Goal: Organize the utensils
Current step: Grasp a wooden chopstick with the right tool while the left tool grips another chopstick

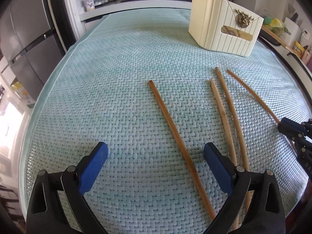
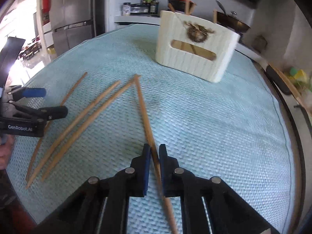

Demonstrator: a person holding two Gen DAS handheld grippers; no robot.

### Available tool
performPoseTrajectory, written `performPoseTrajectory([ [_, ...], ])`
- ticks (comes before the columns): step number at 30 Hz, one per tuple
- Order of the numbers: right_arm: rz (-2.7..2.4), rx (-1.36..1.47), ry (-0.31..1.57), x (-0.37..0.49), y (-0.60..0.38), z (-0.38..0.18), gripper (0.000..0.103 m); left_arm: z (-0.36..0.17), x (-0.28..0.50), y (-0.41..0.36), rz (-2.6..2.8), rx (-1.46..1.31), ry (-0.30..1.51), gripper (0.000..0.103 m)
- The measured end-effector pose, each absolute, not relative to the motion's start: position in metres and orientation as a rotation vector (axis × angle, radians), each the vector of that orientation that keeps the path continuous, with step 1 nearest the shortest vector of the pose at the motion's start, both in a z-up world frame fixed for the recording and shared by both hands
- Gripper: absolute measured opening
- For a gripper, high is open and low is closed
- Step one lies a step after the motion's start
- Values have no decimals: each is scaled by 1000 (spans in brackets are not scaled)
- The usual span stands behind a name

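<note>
The left claw hangs over the woven pale-green mat with its blue pads spread wide and nothing pressed between them. One chopstick lies on the mat in the gap between those pads, touching neither. Just to the right of the left claw's right finger, two more chopsticks lie side by side, close together. Further right, the right claw is clamped on a fourth chopstick, its pads pressed to the shaft near the darker end; the stick's far tip reaches forward and slightly left of this claw. Ahead of the right claw, a little to its right, the cream ribbed utensil holder stands upright on the mat, with chopsticks already poking from its top.
</note>
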State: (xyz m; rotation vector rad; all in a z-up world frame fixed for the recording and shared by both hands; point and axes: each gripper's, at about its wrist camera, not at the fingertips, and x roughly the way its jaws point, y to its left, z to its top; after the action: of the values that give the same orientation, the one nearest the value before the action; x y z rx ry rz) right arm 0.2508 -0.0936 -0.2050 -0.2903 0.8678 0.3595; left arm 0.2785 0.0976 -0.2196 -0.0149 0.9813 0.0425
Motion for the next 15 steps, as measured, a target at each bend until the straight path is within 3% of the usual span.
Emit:
performPoseTrajectory([
  [8,185,-144,944,241,-172,-204,12,-220,268,99,22,-13,990,99],
  [10,205,-119,954,238,-181,-201,28,-219,267,100,18,-15,999,99],
  [11,217,-111,950,237,-185,-199,41,-219,268,102,18,-18,1004,99],
  [15,255,-130,941,245,-187,-190,45,-218,268,115,33,-52,1015,99],
])
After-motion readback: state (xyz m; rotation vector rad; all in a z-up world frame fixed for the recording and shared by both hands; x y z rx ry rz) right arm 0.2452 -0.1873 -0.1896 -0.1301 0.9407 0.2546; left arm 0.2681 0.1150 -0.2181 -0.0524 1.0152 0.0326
